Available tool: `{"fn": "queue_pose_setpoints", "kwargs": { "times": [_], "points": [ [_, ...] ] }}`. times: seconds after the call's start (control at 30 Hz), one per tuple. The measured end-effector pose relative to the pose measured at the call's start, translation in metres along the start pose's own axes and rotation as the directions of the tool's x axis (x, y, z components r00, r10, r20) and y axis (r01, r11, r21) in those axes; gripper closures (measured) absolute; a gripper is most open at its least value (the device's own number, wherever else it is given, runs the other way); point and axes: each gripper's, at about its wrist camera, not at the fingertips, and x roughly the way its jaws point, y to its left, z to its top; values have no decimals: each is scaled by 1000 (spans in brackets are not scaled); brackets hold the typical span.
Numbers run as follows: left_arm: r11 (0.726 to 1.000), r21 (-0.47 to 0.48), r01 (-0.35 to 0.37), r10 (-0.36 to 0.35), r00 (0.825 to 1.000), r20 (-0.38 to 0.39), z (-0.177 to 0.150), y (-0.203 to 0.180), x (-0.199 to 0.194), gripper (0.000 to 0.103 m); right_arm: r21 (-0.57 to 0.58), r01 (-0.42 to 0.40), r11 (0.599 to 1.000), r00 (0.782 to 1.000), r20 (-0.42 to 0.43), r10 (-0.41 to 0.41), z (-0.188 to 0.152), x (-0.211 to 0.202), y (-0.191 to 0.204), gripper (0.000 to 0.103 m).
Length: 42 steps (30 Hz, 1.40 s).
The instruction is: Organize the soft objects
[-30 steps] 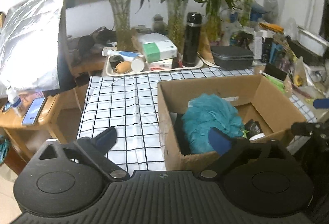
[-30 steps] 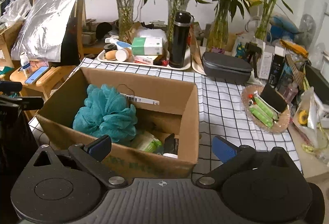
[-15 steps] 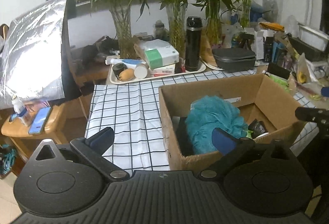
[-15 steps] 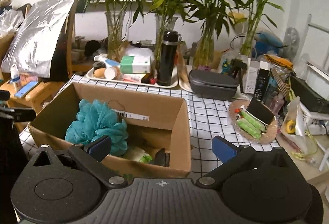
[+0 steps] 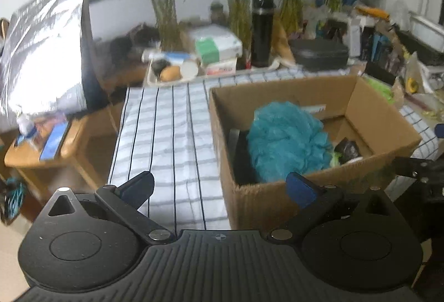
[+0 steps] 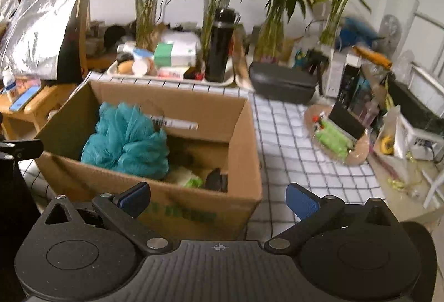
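Left tongs [image 5: 219, 186]: jaws spread wide, nothing between them. Each finger is a black bar tipped with a flat blue pad. They hang at the near edge of the counter [image 5: 172, 135], the right finger in front of the near wall of the cardboard box [image 5: 277, 199].

Right tongs [image 6: 217, 199]: jaws spread wide, empty, same build. They hang just near of the box's near right corner.

Cardboard box [image 6: 177, 204]: open-topped, plain brown corrugated board, rectangular, with blurred green print on its near outer wall. It stands on the counter, which is covered by a white cloth with a thin dark grid.

Bath pouf [image 6: 126, 139]: teal mesh, ruffled, roughly spherical. It lies inside the box, in the left half in the right wrist view, against the near wall. In the left wrist view the bath pouf [image 5: 285, 141] fills the middle of the box. Beside it on the box floor lie a light green item [image 6: 191, 181] and a small black item [image 6: 216, 180]; neither can be identified.

Far side of the counter: a shallow pale tray [image 6: 169, 77] carries a tall black cylindrical flask [image 6: 220, 46] and a white-and-green carton [image 6: 174, 53]. To the right sits a dark grey rounded case [image 6: 283, 82]. Glass vases of bamboo stalks [image 6: 145, 10] stand behind.
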Motion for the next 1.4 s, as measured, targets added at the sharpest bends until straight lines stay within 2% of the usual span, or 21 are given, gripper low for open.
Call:
{"fn": "queue_pose_setpoints", "kwargs": {
  "times": [0.23,0.4,0.57,1.03,1.4],
  "points": [
    [999,-34,36,-39,995,-89,-3,4,4,0,6,-39,999,993,-113,39,-3,10,4,0],
    [998,-33,47,-50,992,-114,-5,1,7,0,17,-43,999,986,-158,45,-7,14,3,0],
    [997,-46,64,-70,989,-133,-6,1,9,0,22,-64,998,984,-168,67,-9,14,1,0],
    [997,-38,66,-71,987,-145,-3,-2,9,0,16,-75,997,983,-166,77,-6,13,-1,0],
    [997,-59,43,-53,984,-167,12,-3,0,0,40,-80,996,978,-191,87,22,0,-5,0]
  ]
}}
